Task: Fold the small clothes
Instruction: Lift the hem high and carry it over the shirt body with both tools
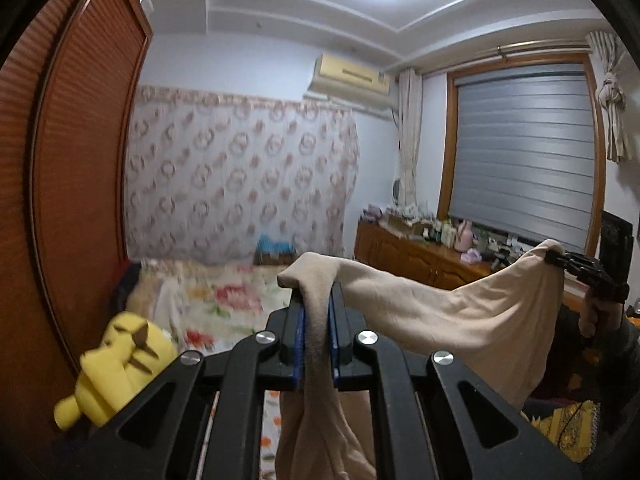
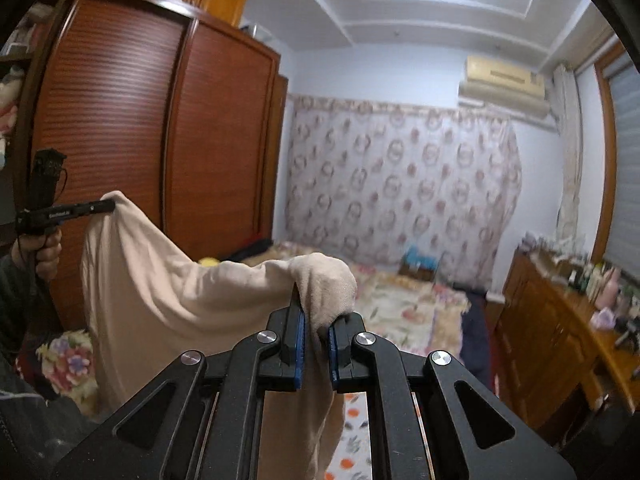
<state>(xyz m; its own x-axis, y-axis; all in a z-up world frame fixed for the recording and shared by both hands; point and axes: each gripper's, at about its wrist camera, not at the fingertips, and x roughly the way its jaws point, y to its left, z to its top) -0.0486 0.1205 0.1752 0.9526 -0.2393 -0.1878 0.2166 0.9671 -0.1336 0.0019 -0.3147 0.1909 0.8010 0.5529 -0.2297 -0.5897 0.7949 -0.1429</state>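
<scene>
Black left gripper pinches 1 bunched corner of a beige garment; the right gripper pinches the other corner. Between these 2 grippers the cloth hangs in a sagging curve, raised above a floral bed.

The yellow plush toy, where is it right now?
In the left wrist view the yellow plush toy lies at lower left, on the floral bed beside the brown wardrobe.

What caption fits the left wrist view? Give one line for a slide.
Left gripper and right gripper, both clamped, hold a beige garment stretched above the floral bed.
</scene>
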